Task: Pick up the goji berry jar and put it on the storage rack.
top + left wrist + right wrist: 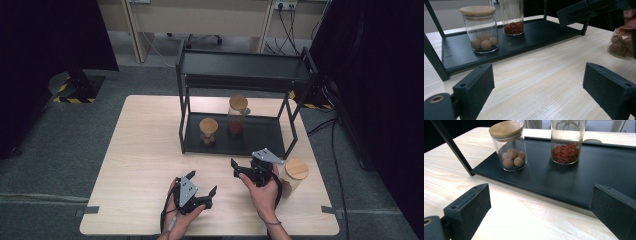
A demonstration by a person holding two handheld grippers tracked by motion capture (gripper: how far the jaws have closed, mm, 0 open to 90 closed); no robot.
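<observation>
The left tool [202, 190] rests at six o'clock on the counter [145, 150], jaws apart and empty. The right tool [240, 170] hovers at five o'clock, jaws wide, nothing between them. On the rack's lower shelf [260, 137], at twelve, stand the short jar [208, 131] and tall jar [237, 114]; a third jar [295, 175] stands on the counter just right of the right hand.

1. light wood table [145, 150] on grey carpet floor [55, 150].
2. dark curtains [45, 35] at both sides.
3. beige cabinets [200, 17] at back, wall sockets [285, 5] with cables.
4. yellow-black hazard tape [75, 100] on floor.
</observation>
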